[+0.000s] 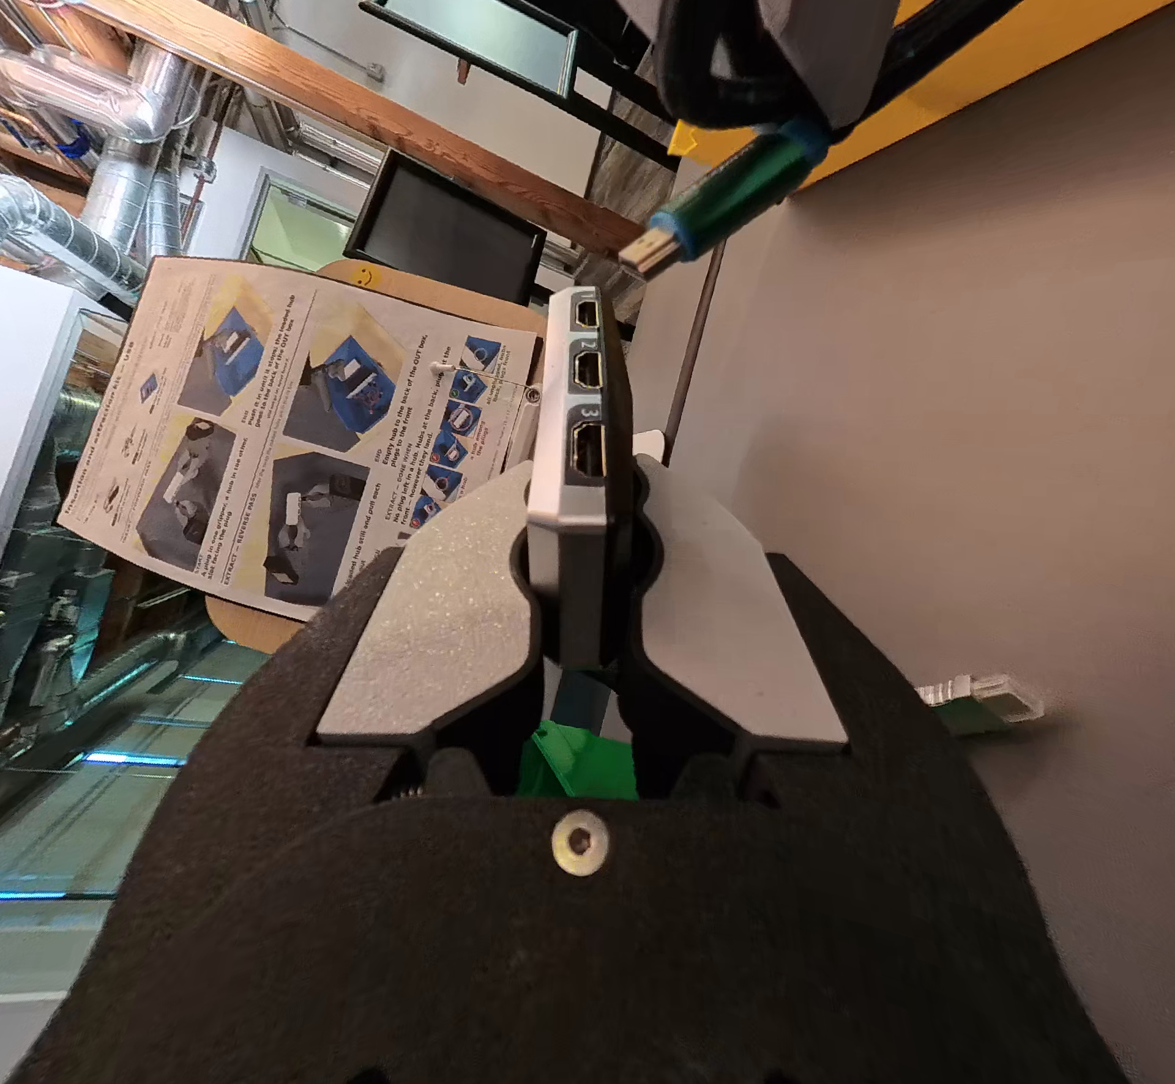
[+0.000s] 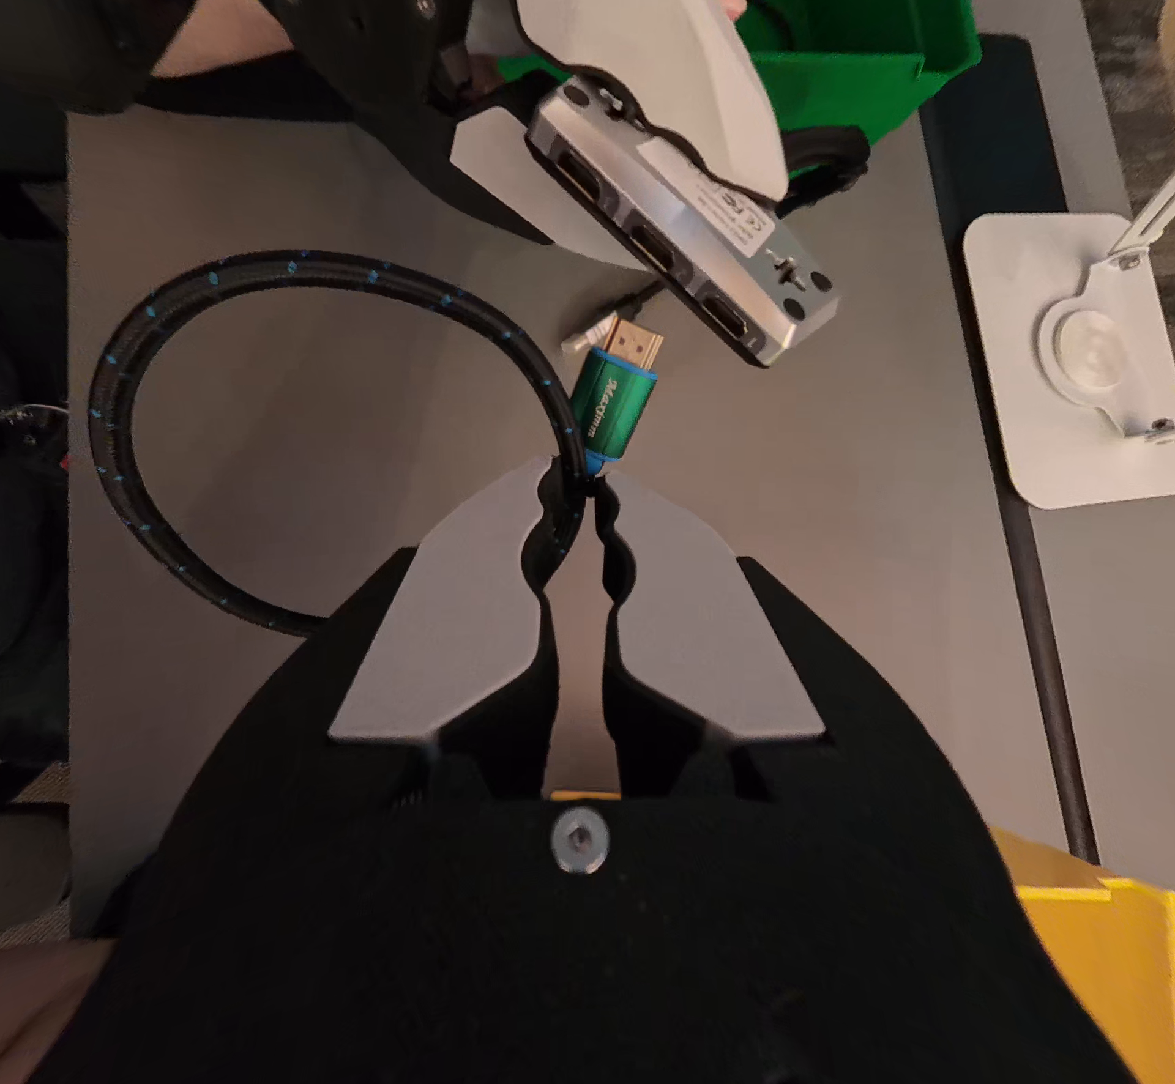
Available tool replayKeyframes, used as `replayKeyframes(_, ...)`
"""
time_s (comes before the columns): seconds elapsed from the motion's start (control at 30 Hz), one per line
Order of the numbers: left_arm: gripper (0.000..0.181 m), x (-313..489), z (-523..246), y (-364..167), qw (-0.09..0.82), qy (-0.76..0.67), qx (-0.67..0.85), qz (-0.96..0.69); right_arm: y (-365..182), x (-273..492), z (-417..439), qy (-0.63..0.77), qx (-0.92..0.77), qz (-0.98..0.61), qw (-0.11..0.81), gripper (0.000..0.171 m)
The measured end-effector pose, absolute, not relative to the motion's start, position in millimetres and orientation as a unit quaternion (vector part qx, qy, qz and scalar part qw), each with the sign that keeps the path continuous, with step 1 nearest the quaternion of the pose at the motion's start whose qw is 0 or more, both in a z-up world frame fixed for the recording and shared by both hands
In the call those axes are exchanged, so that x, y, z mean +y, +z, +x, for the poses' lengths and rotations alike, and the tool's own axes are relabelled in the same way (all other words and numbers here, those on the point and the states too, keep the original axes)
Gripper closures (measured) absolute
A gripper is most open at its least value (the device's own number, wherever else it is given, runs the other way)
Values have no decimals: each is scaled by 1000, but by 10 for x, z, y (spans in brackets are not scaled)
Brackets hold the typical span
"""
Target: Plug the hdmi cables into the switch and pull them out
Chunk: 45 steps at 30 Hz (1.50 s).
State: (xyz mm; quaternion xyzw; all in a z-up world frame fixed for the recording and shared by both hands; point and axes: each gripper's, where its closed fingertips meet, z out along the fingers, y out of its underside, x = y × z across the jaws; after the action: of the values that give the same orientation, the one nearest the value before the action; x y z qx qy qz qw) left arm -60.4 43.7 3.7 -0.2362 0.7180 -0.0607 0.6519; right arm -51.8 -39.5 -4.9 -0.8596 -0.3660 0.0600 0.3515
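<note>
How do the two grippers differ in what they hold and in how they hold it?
The left gripper clamps the silver HDMI switch by its rigid body; the right gripper pinches the black braided cable just behind the green HDMI plug. The switch sits deep between the left fingers; the cable sits at the right fingertips. Both are shut on their loads above the grey table, and the plug is not yet inserted.

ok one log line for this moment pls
left gripper shut on hdmi switch | right gripper shut on hdmi cable | plug unplugged, near ports | all three ports empty
</note>
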Motion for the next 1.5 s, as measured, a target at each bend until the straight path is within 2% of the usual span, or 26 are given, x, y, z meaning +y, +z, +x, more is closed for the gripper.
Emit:
replayKeyframes(0.33,157,433,-552,-122,661,28,723,-198,-224,-379,-398,42,-336,-890,306,163)
replayKeyframes(0.67,157,384,-519,-223,660,57,728,-176,-374,-382,-355,40,-328,-905,270,163)
replayKeyframes(1.5,159,318,-488,-395,656,130,735,-113,-567,-446,-309,143,-270,-926,221,162)
